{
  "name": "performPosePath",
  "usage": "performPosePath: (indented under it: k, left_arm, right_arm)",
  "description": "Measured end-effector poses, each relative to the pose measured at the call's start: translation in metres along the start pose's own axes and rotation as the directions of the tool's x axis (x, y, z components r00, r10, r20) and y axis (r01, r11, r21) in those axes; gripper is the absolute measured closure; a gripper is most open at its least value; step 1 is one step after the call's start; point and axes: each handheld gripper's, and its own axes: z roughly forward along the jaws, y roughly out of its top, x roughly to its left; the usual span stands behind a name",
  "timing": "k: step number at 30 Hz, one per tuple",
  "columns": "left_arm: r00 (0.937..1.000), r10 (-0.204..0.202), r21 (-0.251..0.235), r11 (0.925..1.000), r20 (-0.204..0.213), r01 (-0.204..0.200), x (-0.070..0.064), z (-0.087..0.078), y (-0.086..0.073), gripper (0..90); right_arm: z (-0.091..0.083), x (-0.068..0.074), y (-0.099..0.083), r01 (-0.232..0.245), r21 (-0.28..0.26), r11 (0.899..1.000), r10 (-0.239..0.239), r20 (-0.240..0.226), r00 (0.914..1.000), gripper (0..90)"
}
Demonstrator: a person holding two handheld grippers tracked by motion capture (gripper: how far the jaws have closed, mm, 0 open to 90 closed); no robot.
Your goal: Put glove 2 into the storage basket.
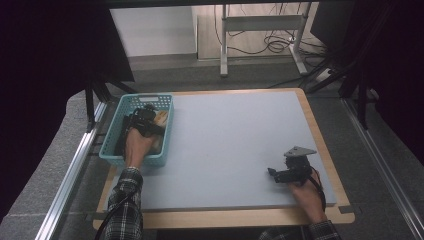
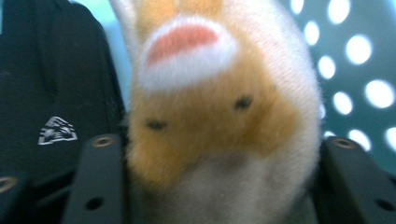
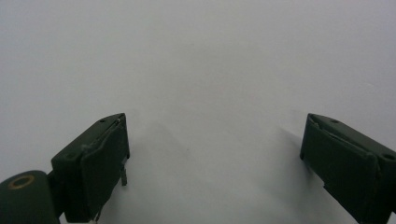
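Left gripper view: the left hand-held gripper [image 2: 219,186] has its jaws against both flanks of the orange-and-white plush toy [image 2: 219,107], which lies in the teal basket [image 1: 167,137] beside a black cloth item [image 2: 51,84]. Squeeze firmly, then lift straight up to clear the basket wall. Farther off, the right hand-held gripper [image 3: 215,168] rests wide and empty over the grey bench [image 1: 235,140].

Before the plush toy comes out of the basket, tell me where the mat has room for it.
Bare room: the grey mat between the teal basket and the right gripper, back to the far edge. Crowded: inside the basket, where the left gripper closes on the plush toy beside a black item.
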Motion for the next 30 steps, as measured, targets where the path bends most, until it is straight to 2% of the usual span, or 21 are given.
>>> performPosePath:
  k: [3, 6, 7, 9, 11, 14, 15, 17, 19, 20, 23, 25, 27, 30]
  left_arm:
    - [0.9995, -0.021, 0.016, 0.9997, 0.022, 0.021, 0.005, 0.002, 0.000, 30.9]
    - [0.9978, -0.033, 0.003, 0.9994, 0.057, 0.033, 0.009, -0.002, -0.002, 13.8]
    - [0.9976, -0.027, -0.002, 0.9996, 0.063, 0.027, 0.010, -0.006, -0.002, 11.2]
    - [0.9967, -0.019, -0.015, 0.9997, 0.079, 0.020, 0.009, -0.012, -0.001, 8.2]
    - [0.9970, -0.003, -0.039, 0.9992, 0.077, 0.006, 0.009, -0.022, -0.001, 7.8]
    - [0.9941, -0.013, -0.092, 0.9955, 0.108, 0.023, 0.012, -0.038, -0.001, 7.5]
    - [0.9955, -0.018, -0.113, 0.9931, 0.093, 0.029, 0.014, -0.045, 0.000, 8.4]
    - [0.9980, -0.021, -0.137, 0.9901, 0.060, 0.029, 0.016, -0.053, -0.001, 15.5]
    - [0.9993, -0.004, -0.141, 0.9900, 0.037, 0.009, 0.017, -0.056, -0.003, 32.0]
    - [0.9999, 0.012, -0.136, 0.9906, 0.009, -0.010, 0.018, -0.056, -0.004, 41.0]
    - [0.9960, 0.031, -0.099, 0.9943, -0.084, -0.040, 0.019, -0.049, -0.009, 64.8]
    - [0.9924, 0.033, -0.068, 0.9969, -0.119, -0.041, 0.021, -0.043, -0.012, 76.3]
    - [0.9924, 0.031, -0.043, 0.9984, -0.119, -0.036, 0.023, -0.036, -0.015, 81.9]
    - [0.9963, 0.028, -0.018, 0.9994, -0.082, -0.029, 0.026, -0.026, -0.017, 86.5]
  right_arm:
    - [0.000, 0.000, 0.000, 0.000, 0.000, 1.000, 0.000, 0.000, 1.0000, 7.7]
    - [0.000, 0.000, 0.000, 0.000, 0.000, 1.000, 0.000, 0.000, 1.0000, 7.7]
    - [0.000, 0.000, 0.000, 0.000, 0.000, 1.000, 0.000, 0.000, 1.0000, 7.7]
    - [0.000, 0.000, 0.000, -0.001, 0.000, 1.000, 0.001, 0.000, 1.0000, 7.7]
    - [0.000, 0.000, 0.000, -0.001, 0.000, 1.000, 0.001, 0.000, 1.0000, 7.7]
    - [0.000, 0.000, 0.000, 0.001, 0.001, 1.000, -0.001, 0.000, 1.0000, 7.7]
    - [0.000, 0.000, 0.000, 0.000, 0.001, 1.000, 0.000, 0.000, 1.0000, 7.7]
    - [0.000, 0.000, 0.000, 0.000, 0.001, 1.000, 0.000, 0.000, 1.0000, 7.7]
    - [0.000, 0.000, 0.000, 0.000, 0.001, 1.000, 0.000, 0.000, 1.0000, 7.7]
    - [0.000, 0.000, 0.000, 0.000, 0.000, 1.000, 0.000, 0.000, 1.0000, 7.7]
    - [0.000, 0.000, 0.000, 0.000, 0.000, 1.000, 0.000, 0.000, 1.0000, 7.7]
    - [0.000, 0.000, 0.000, 0.000, 0.000, 1.000, 0.000, 0.000, 1.0000, 7.7]
    - [0.000, 0.000, 0.000, -0.001, 0.000, 1.000, 0.001, 0.000, 1.0000, 7.7]
    - [0.000, 0.000, 0.000, -0.001, 0.000, 1.000, 0.001, 0.000, 1.0000, 7.7]
